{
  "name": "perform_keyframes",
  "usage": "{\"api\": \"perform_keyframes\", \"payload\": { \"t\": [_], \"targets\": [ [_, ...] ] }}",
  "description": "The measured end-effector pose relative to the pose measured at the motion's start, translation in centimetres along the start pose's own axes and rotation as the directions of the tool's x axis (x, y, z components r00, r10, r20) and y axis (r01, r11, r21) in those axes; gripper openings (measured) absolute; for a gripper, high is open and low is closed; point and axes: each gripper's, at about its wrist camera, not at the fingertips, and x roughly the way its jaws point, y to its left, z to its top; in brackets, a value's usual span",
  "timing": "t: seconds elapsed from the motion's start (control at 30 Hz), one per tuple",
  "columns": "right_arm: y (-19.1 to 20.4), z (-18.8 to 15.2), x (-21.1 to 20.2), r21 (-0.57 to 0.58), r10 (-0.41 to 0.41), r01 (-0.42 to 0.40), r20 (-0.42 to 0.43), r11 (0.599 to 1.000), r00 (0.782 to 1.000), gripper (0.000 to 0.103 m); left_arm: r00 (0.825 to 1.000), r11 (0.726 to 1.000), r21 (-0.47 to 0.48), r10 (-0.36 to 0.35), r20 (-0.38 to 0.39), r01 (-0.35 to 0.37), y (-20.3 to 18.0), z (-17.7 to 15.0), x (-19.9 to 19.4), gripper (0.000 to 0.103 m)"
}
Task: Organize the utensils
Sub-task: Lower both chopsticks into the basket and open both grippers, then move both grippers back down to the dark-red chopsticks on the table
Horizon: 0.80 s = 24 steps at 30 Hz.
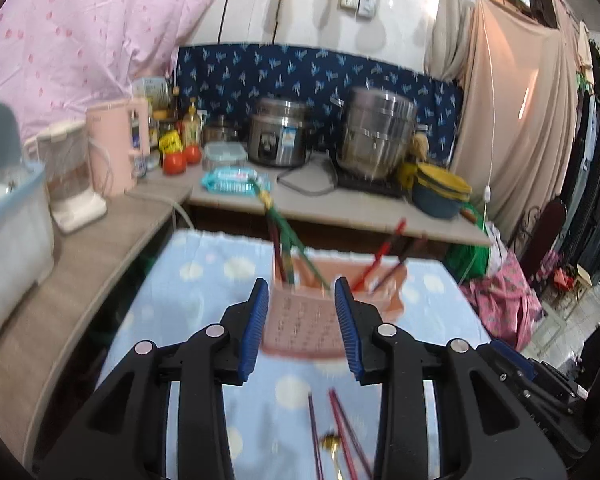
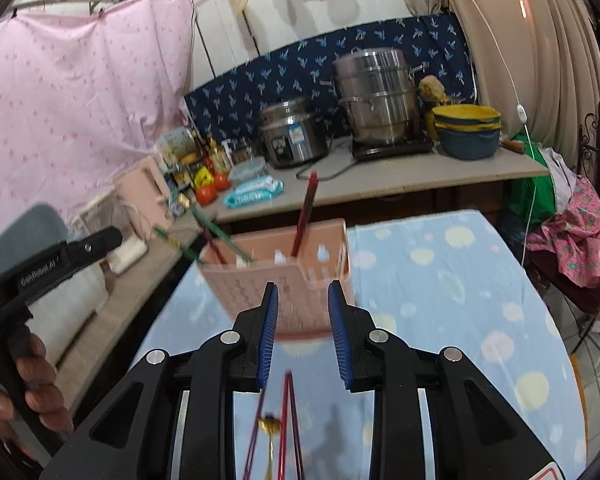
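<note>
A pink utensil caddy [image 1: 300, 320] stands on the blue dotted tablecloth [image 1: 204, 272]; it also shows in the right wrist view [image 2: 284, 276]. Green chopsticks [image 1: 288, 236] and red chopsticks [image 1: 380, 256] stick out of it. My left gripper [image 1: 301, 292] is open and empty, just in front of the caddy. My right gripper [image 2: 303, 292] is open and empty, also just before it. Red chopsticks [image 2: 290, 420] and a gold spoon [image 2: 270, 426] lie on the cloth below the right gripper; they also show under the left gripper [image 1: 340, 432].
A counter [image 1: 340, 204] behind the table carries a rice cooker [image 1: 278, 136], a steel steamer pot [image 1: 376, 136], stacked bowls [image 1: 440, 192], a wipes pack [image 1: 236, 180] and bottles. A pink kettle [image 1: 118, 144] stands at left. The left hand-held gripper body [image 2: 40, 272] shows at the left edge.
</note>
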Motion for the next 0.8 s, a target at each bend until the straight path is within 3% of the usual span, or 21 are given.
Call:
{"api": "perform_keyframes", "payload": {
  "t": [0.3,0.57,0.8],
  "targets": [
    [0.0,-8.2,-1.0,-0.054,-0.069,0.061,-0.148,0.997,0.987,0.027,0.986,1.000,-0.001,0.013,-0.166,-0.013,0.8,-8.4,-0.1,0.033],
    [-0.4,-14.2,-1.3,-0.043,-0.066,0.056,-0.269,0.997,0.961,0.024,0.954,1.000,0.022,0.013,-0.300,-0.006,0.2,-15.0,-0.3,0.033],
    [0.4,-17.0,-1.0,-0.058,-0.060,0.043,-0.323,0.997,0.945,0.020,0.924,0.999,0.040,-0.002,-0.381,0.019,-0.7,-19.1,-0.6,0.033]
  ]
}}
